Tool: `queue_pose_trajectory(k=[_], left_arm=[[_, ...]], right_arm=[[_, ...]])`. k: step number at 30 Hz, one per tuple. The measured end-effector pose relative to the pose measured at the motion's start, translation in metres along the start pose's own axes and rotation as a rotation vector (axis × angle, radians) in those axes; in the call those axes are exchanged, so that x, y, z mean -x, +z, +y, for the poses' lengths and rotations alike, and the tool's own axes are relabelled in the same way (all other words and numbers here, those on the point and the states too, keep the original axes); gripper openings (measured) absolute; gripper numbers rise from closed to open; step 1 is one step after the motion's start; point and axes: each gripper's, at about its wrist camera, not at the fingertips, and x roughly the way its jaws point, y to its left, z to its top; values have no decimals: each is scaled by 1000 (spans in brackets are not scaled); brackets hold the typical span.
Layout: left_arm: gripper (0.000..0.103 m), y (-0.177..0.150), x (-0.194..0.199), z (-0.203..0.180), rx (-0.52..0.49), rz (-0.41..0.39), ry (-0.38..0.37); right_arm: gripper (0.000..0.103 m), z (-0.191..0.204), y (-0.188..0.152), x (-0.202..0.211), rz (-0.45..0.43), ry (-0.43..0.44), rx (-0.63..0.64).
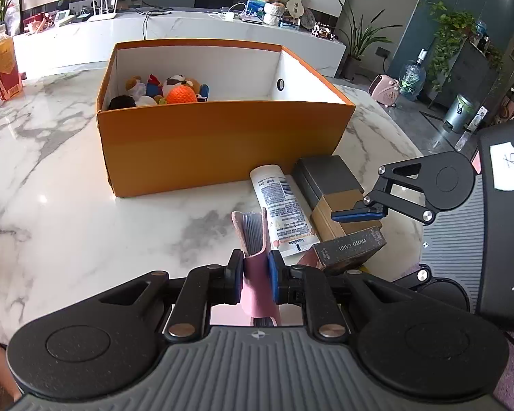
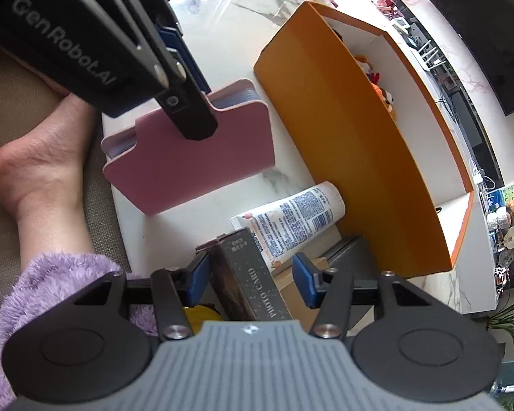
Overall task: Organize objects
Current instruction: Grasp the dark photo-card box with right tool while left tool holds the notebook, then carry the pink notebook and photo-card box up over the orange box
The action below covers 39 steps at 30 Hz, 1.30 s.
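On the marble bench (image 1: 68, 205), near the orange box (image 1: 222, 144), my left tongs (image 1: 255, 279) pinch the pink card holder (image 2: 192, 150) for boxing, while my right tongs (image 2: 252, 279) stand spread around the photo card box (image 2: 253, 287).

Two handheld grippers, both angled steeply downward. The left gripper (image 1: 255, 281) has its blue pads pressed against either side of a pink card holder (image 1: 257, 274), held upright between them. The right gripper (image 2: 252, 277) is rolled onto its side as seen from the left wrist view; its jaws stand apart, straddling a dark box (image 2: 253, 287) without clearly pressing it. A bare foot (image 2: 41, 167) and a fuzzy purple sleeve (image 2: 51, 284) show at lower left.
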Motion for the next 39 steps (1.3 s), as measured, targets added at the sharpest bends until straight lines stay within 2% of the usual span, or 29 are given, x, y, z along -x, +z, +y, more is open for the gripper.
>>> queue_pose_trajectory(k=[5,7,8,15,20,26,30,39], left_arm=[[18,-1,0,2,-7,-2,-4],[18,-2,1,1,-13,-4,-4],[18,-2,1,1,-15,-6,-4],[18,-4,2,3,-7,-14,0],[18,-7,4,5,8,-23,-12],[18,-4,13,7,44,-48,-14],[18,4,28,8,64,-95,-34],[18,55,52,14,101,-200,-120]], right_arm=[[53,5,6,-6,19,16,1],[45,8,5,-8,20,21,-4],[45,11,5,-8,17,18,-6],[40,30,-2,2,-16,-59,40],[30,36,-6,19,-64,-143,61],[27,22,-6,44,-116,-177,-79],[27,3,-8,62,-169,-170,-233],[26,-70,-16,91,-287,-138,-618]])
